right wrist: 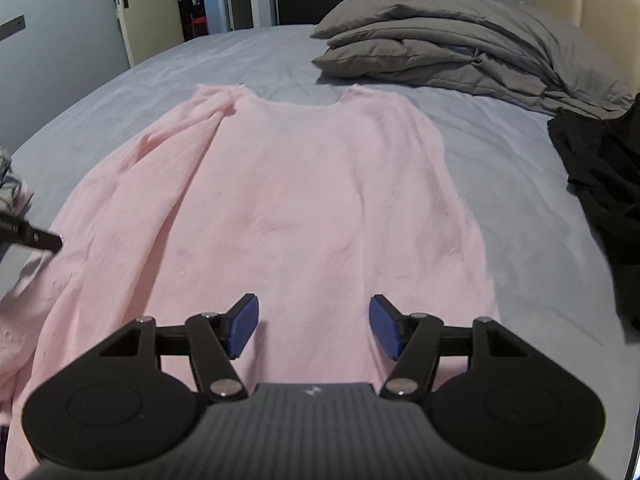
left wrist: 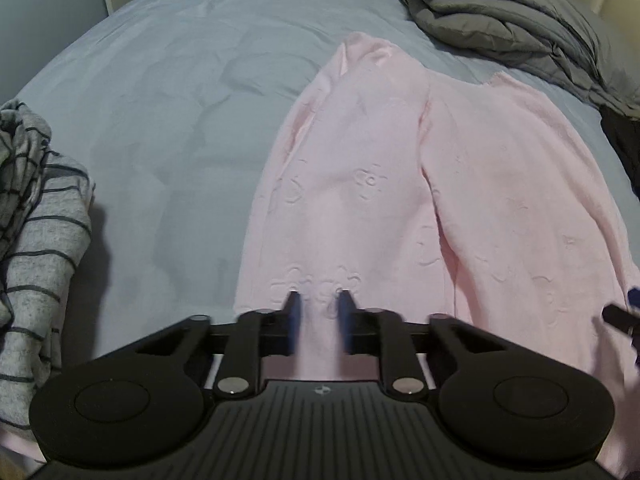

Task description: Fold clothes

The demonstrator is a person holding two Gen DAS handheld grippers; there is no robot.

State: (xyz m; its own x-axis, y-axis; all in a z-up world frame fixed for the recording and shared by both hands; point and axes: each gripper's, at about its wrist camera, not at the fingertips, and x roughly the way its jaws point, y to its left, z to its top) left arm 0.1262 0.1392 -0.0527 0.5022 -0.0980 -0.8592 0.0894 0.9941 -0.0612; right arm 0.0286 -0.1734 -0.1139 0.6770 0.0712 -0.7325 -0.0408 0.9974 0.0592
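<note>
A pink embossed top (left wrist: 360,184) lies spread on the bed (left wrist: 160,100); the left claw (left wrist: 319,300) pinches its near hem, striped garment (left wrist: 36,240) left.

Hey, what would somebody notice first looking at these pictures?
A pink top spread flat on the blue-grey bed sheet, filling the middle of both views. Behind it, a folded grey duvet sits near the headboard, with a black garment at the right edge and a striped grey garment at the left.
</note>
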